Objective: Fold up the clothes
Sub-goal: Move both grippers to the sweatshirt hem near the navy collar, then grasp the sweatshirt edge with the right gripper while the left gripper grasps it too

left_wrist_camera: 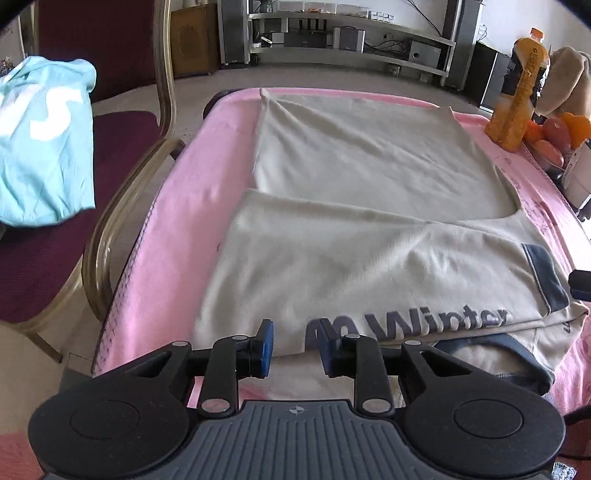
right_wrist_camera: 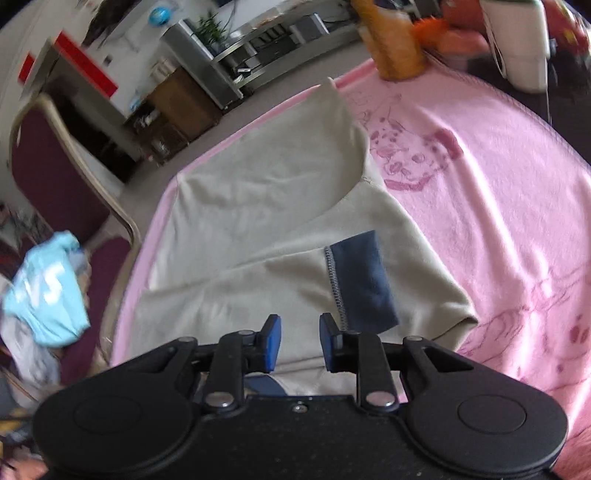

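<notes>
Both grippers, left gripper (left_wrist_camera: 296, 349) and right gripper (right_wrist_camera: 300, 343), jaws apart, empty, over beige T-shirt (left_wrist_camera: 369, 229) on pink blanket (right_wrist_camera: 498, 192), maroon chair (left_wrist_camera: 48, 236) beside, media shelf (left_wrist_camera: 351, 33) behind.

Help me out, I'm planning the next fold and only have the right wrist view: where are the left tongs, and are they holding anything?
Observer: The left tongs are open and hold nothing. They sit over the near edge of the beige shirt.
Operator: Is anything printed on the shirt near them?
Observer: Yes. Grey lettering ending in "Winter" runs along the near folded part, just to the right of the tongs.
</notes>
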The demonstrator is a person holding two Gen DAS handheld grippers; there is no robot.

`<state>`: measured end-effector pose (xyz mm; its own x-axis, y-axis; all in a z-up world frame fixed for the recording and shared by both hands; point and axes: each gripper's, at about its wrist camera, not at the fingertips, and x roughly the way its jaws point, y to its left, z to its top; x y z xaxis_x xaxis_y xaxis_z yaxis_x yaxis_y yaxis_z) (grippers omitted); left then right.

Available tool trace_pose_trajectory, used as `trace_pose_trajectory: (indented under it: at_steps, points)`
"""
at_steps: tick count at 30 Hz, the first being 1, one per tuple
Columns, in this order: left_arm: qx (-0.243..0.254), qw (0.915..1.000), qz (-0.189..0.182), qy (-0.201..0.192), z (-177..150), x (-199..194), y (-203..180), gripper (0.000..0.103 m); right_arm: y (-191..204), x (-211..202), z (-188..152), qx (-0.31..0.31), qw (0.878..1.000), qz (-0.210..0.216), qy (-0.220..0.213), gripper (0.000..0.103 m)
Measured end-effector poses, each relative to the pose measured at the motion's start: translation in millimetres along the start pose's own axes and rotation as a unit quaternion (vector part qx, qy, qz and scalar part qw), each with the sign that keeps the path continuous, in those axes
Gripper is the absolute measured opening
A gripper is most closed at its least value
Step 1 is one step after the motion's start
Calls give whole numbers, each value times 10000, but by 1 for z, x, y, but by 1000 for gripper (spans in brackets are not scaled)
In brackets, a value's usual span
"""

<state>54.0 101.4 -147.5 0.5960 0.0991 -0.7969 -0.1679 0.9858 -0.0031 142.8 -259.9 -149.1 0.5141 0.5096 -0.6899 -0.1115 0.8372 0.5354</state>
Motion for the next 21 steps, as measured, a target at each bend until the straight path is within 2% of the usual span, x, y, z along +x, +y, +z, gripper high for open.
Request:
trace_pose_trajectory:
  at_steps: [2,5,8,12,15,19,20,21]
  points:
    - [114,9998,53,-155,10,-7,1,26,-1,-2,6,132,9999,56,-62,24]
    - [70,9990,-96,-428,37,-20,9,26,14,-13,24,39,9993,298,-220,24]
    - [45,9972,-214,-722,71,-29,16,27,37,-23,52,-182,9975,509,-461,24]
    - [232,9941,-107,-1054,112,-23,21,29,64,-24,98,-465,9928,662,-882,24]
    - [379,9939,12,-1040,140,14,22,31,66,2,128,-617,9912,496,-1061,24]
    - [104,9977,193,-647,163,91,36,24,43,53,161,-601,9903,81,-1252,24]
    - [22,9985,143,-519,165,107,40,18,32,67,168,-539,9898,-46,-1315,24]
    - [-59,9992,85,-390,167,122,43,18,21,81,175,-478,9891,-173,-1378,24]
